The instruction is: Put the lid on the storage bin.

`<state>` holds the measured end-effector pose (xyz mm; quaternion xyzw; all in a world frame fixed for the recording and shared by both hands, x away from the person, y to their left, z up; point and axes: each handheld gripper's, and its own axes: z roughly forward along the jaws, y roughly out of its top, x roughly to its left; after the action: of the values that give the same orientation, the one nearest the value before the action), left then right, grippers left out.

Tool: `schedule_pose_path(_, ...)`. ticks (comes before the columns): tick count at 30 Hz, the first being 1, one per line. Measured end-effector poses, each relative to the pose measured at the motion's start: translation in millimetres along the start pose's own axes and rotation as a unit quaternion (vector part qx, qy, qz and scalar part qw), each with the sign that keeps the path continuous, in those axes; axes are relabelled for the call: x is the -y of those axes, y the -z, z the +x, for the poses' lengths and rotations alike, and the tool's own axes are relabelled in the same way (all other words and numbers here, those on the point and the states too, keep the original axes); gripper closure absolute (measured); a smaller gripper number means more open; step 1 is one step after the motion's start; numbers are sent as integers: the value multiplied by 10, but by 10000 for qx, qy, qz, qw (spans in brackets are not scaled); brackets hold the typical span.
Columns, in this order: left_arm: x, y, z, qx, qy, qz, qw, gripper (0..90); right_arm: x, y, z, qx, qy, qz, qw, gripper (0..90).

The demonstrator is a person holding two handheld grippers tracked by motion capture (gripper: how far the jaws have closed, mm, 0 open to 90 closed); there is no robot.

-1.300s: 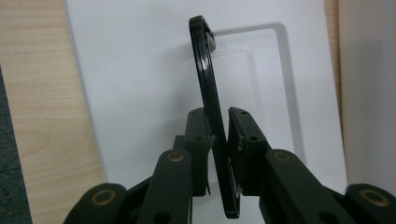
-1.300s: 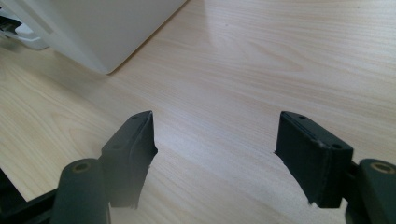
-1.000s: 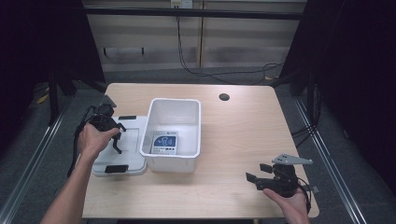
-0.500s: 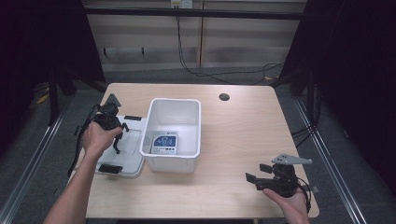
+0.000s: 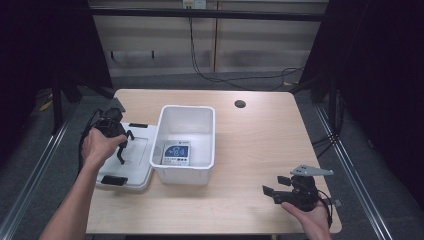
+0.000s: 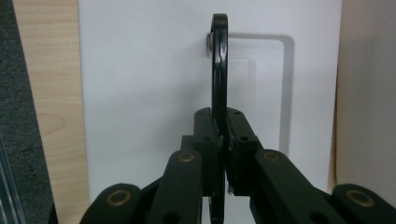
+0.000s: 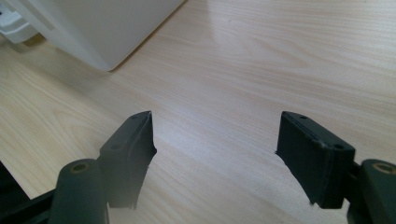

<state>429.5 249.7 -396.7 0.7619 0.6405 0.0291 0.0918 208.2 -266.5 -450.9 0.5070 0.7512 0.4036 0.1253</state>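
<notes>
The jaws of the left gripper [image 6: 223, 140] are pressed together on one thin black ring-shaped clip [image 6: 219, 65], seen edge-on in the left gripper view, its rounded end pointing away over the lid. The jaws of the right gripper [image 7: 217, 154] stand wide apart with nothing between them, bare wood showing in the gap.

One white plastic bin [image 5: 186, 144] sits on the wooden worktop [image 5: 260, 150], left of the worktop's middle. Inside the bin lies one small box with a blue-and-white label [image 5: 176, 152], flat on the bottom. Touching or just beside the bin's left wall lies one white lid [image 5: 136, 162], flat on the worktop, with two black latches: one [image 5: 138, 125] at its far edge and one [image 5: 113, 180] at its near edge. The left gripper [image 5: 116, 134] hangs over that lid, held by the person's left hand [image 5: 97, 149]. The right gripper [image 5: 295, 192], in the right hand [image 5: 310, 217], is well apart from the bin, near the worktop's near right corner. One dark round hole [image 5: 240, 104] marks the worktop beyond the bin, to its right.
</notes>
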Motion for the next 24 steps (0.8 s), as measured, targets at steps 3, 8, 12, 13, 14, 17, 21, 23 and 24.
schedule_pose_path(3,8,25,14,-44,10,12,10000,850,1,2,5,0,-18,14,10000,268)
schedule_pose_path(8,31,82,46,-65,56,-6,10000,850,0,-5,1,-13,-4,16,10000,269)
schedule_pose_path(12,42,118,39,-88,-73,28,9999,850,-1,-7,3,-10,-4,28,10000,267)
schedule_pose_path(13,42,118,39,-88,-73,28,9999,850,-1,-7,3,-10,-4,28,10000,267)
schedule_pose_path(14,46,142,41,-62,-131,19,9999,850,-1,-7,4,-13,1,47,10000,267)
schedule_pose_path(17,53,163,32,-54,-129,7,9999,850,1,-11,4,-8,-4,54,10000,264)
schedule_pose_path(21,51,238,48,22,-185,16,9998,850,-1,-18,-1,-10,1,67,10000,262)
schedule_pose_path(23,52,300,61,51,-257,52,9996,850,-1,-17,-2,-14,-9,68,10000,261)
schedule_pose_path(24,53,322,64,33,-282,60,9996,850,-1,-17,-3,-13,-11,66,10000,261)
